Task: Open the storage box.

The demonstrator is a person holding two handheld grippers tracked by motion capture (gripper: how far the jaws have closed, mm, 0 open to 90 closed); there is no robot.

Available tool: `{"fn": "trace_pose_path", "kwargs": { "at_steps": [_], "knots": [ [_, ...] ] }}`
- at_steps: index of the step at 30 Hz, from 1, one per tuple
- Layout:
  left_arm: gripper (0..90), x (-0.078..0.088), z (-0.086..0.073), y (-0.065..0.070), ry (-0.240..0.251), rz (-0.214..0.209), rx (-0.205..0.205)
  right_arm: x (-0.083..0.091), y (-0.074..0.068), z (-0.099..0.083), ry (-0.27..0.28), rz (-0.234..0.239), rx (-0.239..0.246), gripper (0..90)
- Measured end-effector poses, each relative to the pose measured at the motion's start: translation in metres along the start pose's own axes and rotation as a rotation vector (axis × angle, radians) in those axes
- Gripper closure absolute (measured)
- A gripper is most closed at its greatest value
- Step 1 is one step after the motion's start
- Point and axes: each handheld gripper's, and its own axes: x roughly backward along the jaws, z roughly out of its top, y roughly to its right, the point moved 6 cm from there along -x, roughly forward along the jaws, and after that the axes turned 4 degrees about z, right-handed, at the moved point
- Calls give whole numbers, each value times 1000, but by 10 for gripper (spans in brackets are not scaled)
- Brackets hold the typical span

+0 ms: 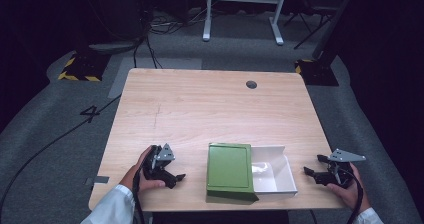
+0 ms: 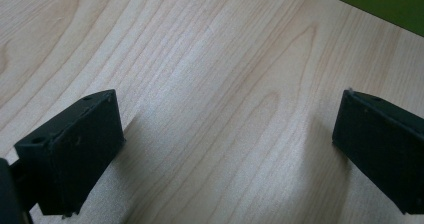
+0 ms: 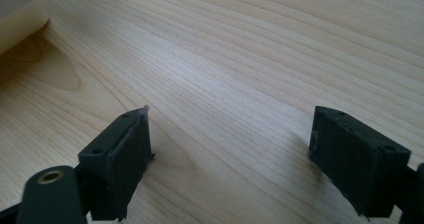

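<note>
A green box lid [image 1: 229, 171] lies near the table's front edge, partly over a white open box [image 1: 274, 171] whose right half is uncovered, with something pale inside. My left gripper [image 1: 172, 172] rests on the table left of the lid, open, nothing between its jaws. In the left gripper view the gripper [image 2: 227, 134] looks over bare wood, and a corner of the green lid [image 2: 385, 4] shows at the top right. My right gripper [image 1: 312, 166] sits right of the white box, open and empty. The right gripper view has the gripper [image 3: 230, 139] over bare wood and the box's white edge [image 3: 20, 19] at top left.
The wooden table [image 1: 210, 109] has a round cable hole [image 1: 251, 84] near its far edge. Beyond the table are grey carpet, cables, a white desk frame [image 1: 245, 9] and yellow-black striped bases [image 1: 80, 66].
</note>
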Motion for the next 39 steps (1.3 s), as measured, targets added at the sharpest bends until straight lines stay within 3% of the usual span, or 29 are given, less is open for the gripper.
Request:
{"fn": "trace_pose_path", "kwargs": {
  "at_steps": [39],
  "knots": [
    [1,-1,1,-1,-1,3,4,0,0,0,-1,-18,-19,167]
  ]
}}
